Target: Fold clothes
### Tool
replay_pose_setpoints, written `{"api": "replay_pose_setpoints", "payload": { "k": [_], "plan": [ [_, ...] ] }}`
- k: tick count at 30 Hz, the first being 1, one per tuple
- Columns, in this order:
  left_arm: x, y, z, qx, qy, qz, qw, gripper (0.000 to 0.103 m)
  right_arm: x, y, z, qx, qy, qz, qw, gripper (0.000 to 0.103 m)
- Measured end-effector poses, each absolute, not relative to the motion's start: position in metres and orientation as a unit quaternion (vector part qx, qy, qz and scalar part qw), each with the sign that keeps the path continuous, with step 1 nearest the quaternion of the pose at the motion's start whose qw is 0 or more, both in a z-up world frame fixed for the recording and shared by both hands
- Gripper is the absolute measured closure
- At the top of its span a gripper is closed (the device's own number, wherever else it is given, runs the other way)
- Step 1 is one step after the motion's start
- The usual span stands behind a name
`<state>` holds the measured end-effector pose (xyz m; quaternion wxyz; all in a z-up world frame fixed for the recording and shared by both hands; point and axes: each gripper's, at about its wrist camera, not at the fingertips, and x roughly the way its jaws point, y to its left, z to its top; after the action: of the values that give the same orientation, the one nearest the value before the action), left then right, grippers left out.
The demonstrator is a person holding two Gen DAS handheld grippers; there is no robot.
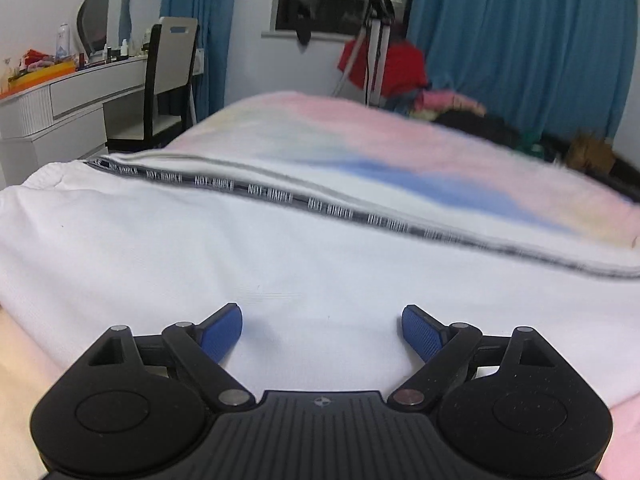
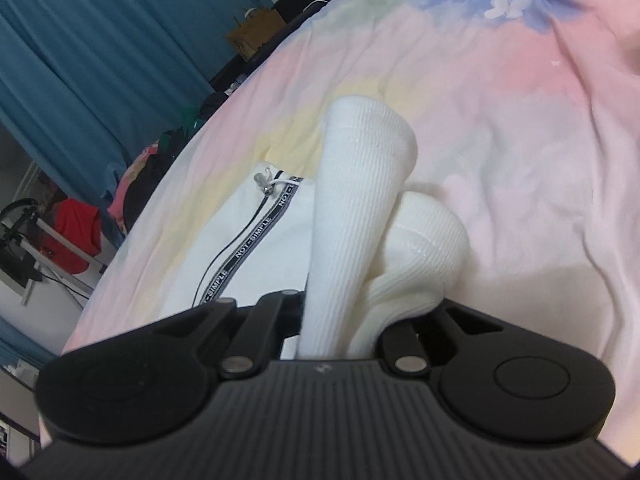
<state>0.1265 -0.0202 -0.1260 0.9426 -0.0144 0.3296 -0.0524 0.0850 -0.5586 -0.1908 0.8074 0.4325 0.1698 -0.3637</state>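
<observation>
A white garment (image 1: 224, 248) with a black lettered stripe (image 1: 320, 204) lies flat on the pastel bedspread (image 1: 400, 140). My left gripper (image 1: 322, 330) hovers over its near part, open, blue pads (image 1: 224, 330) wide apart with nothing between them. In the right wrist view my right gripper (image 2: 340, 320) is shut on the garment's white ribbed cuffs (image 2: 356, 208), which stick up between the fingers and hide the pads. The garment's white body (image 2: 272, 248) with the stripe and a drawstring (image 2: 268, 184) lies just left of the cuffs on the bedspread (image 2: 520, 120).
A white desk (image 1: 72, 96) with a mirror and a chair (image 1: 172, 76) stands left of the bed. Blue curtains (image 1: 520, 48), a tripod (image 1: 376, 40), a red item and piled clothes (image 1: 460, 108) sit beyond the far edge. A cardboard box (image 2: 256, 32) rests beside the bed.
</observation>
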Motion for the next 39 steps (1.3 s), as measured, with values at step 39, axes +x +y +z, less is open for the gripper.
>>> {"api": "replay_pose_setpoints", "payload": {
  "k": [39],
  "plan": [
    [0.112, 0.02, -0.063, -0.064, 0.258, -0.054, 0.963, 0.008, 0.107, -0.147, -0.164, -0.225, 0.191, 0.015, 0.955, 0.092]
  ]
}}
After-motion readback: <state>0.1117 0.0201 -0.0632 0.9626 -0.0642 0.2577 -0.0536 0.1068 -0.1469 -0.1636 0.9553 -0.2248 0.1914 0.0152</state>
